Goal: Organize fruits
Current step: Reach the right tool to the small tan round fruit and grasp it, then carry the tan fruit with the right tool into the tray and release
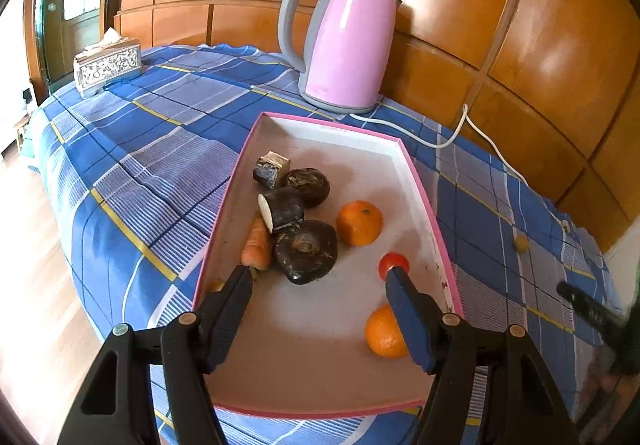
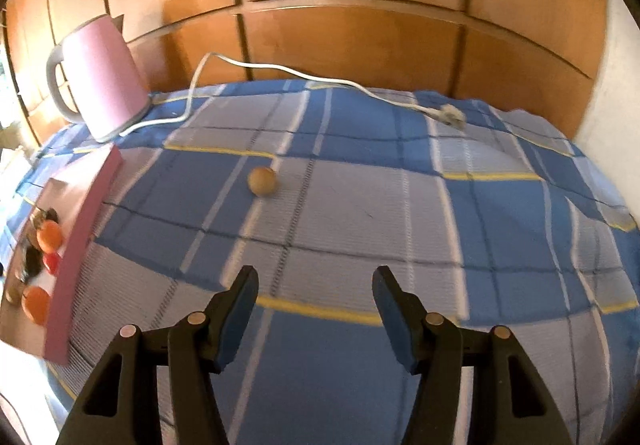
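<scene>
Hovering your left gripper [image 1: 319, 277] jaws apart over the pink tray [image 1: 424, 181] holding oranges [image 1: 359, 223], tomato [image 1: 393, 264] and carrot [image 1: 257, 245], your right gripper [image 2: 315, 279] is spread empty, small tan fruit [image 2: 262, 182] ahead on the cloth [image 2: 440, 213].

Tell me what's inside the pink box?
The box holds two oranges, a red tomato, a carrot and several dark lumps. The left gripper hides part of the near orange.

Left claw [image 1: 318, 279] and right claw [image 2: 315, 279] each hang level, jaws spread wide apart, gripping nothing.
</scene>
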Motion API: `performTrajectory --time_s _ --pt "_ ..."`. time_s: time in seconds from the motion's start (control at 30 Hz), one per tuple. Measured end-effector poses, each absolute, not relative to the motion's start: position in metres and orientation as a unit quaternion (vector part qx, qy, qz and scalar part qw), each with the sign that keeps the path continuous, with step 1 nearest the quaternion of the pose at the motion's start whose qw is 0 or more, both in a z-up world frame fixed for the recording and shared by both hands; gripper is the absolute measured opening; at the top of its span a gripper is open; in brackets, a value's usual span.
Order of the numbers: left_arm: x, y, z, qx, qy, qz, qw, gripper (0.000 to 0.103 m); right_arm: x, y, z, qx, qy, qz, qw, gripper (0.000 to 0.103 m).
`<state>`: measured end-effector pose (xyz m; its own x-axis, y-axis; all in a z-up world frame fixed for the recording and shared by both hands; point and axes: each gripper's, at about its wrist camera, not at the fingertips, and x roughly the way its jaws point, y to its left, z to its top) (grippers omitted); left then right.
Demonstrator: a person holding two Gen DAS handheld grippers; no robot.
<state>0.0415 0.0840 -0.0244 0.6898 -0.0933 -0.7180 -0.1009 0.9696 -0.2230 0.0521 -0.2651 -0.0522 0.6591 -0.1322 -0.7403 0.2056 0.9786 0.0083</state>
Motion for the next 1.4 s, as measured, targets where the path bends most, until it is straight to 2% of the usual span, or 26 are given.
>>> performTrajectory --time_s 0.1,0.43,0.53,0.57,0.63,1.4 --pt "0.041 0.086 -0.025 -0.126 0.394 0.004 0.910 0.071 0.075 -0.259 -0.050 0.045 0.407 -0.076 0.909 0.045" --pt "0.041 0.087 -0.031 -0.126 0.404 0.006 0.906 0.072 0.146 -0.244 -0.057 0.039 0.429 -0.056 0.901 0.044" --pt "0.042 0.086 -0.032 -0.124 0.406 0.005 0.905 0.076 0.164 -0.242 -0.068 0.030 0.447 -0.063 0.892 0.044" --pt "0.042 0.085 -0.033 -0.123 0.407 0.005 0.905 0.076 0.169 -0.241 -0.072 0.028 0.453 -0.062 0.889 0.041" --pt "0.042 0.085 -0.033 -0.124 0.409 0.005 0.904 0.076 0.175 -0.239 -0.079 0.018 0.464 -0.063 0.883 0.024" --pt "0.031 0.066 -0.025 -0.111 0.404 -0.019 0.908 0.078 0.094 -0.229 -0.073 0.025 0.449 -0.020 0.893 0.024"
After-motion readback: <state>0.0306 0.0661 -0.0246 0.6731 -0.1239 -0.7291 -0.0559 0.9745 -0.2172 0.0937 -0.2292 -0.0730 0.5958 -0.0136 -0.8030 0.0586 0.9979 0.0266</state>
